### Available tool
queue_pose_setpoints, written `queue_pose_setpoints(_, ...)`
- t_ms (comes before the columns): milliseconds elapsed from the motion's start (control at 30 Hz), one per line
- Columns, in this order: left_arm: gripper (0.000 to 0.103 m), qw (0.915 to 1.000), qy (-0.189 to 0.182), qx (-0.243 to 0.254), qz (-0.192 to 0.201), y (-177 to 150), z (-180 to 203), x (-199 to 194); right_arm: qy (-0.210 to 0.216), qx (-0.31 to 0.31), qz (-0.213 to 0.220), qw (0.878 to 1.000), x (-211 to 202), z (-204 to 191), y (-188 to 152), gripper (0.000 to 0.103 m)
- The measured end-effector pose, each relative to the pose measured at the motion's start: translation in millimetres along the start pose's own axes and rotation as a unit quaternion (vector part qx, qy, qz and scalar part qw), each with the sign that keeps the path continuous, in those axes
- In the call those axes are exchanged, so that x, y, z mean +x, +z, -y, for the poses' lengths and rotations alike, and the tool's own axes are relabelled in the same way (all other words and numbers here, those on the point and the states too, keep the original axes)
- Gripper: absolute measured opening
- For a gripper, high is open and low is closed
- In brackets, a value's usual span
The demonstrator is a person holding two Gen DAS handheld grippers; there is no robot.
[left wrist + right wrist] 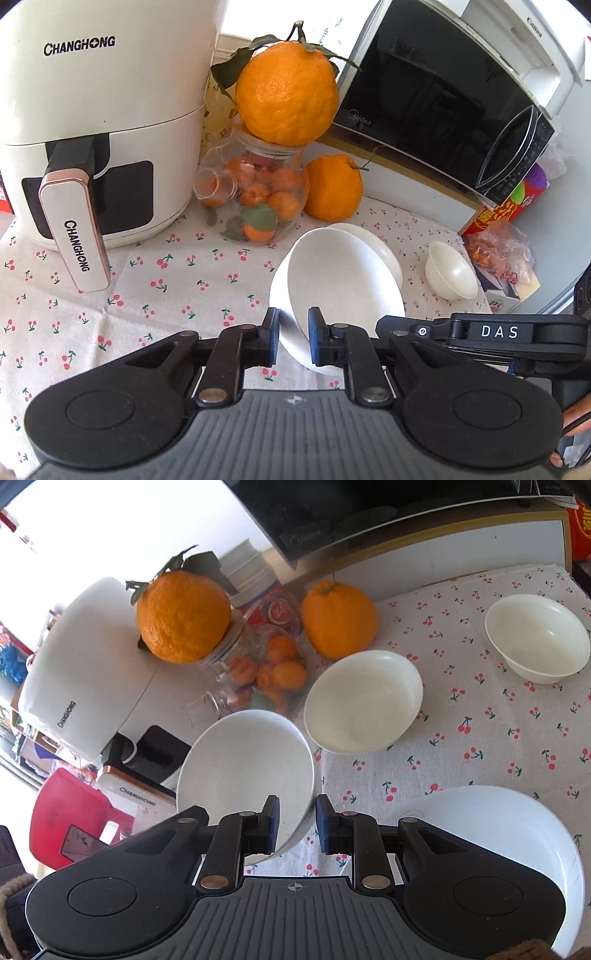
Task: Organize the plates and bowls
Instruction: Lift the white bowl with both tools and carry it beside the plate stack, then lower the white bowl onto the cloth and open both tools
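Okay: left gripper point(294, 339) and right gripper point(297, 825) both clamp the rim of the tilted speckled bowl point(332, 280), right of the CHANGHONG air fryer point(103, 110). Right gripper reads "DAS". Farther right of fryer: Midea microwave point(443, 96), Canon printer point(532, 40), cut off.

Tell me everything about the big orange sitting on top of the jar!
The big orange is bright, with bumpy peel. Its stalk and several dark green leaves are still attached on top. It sits whole and upright on the lid of the glass jar, which holds small oranges, next to the white air fryer. Nothing else seems to touch it.
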State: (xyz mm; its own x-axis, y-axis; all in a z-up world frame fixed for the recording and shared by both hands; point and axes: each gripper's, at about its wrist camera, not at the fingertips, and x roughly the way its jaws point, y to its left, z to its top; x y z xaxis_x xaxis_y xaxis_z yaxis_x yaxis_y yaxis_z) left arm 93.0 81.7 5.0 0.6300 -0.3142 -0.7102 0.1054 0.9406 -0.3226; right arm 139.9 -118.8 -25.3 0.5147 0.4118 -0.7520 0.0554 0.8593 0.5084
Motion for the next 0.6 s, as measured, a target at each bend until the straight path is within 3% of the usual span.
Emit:
queue_pose_setpoints(300, 0.014, 0.9978, 0.017, 0.007, -0.064, -14, -30, 3, 0.009, -0.021, -0.067, 0.998, 30, -14, -24, 0.022)
queue_pose_setpoints(600, 0.015, 0.9952, 0.021, 0.007, -0.096, -26, -43, 0, 0.011, -0.045, -0.089, 0.995, 40, -24, -35, 0.022)
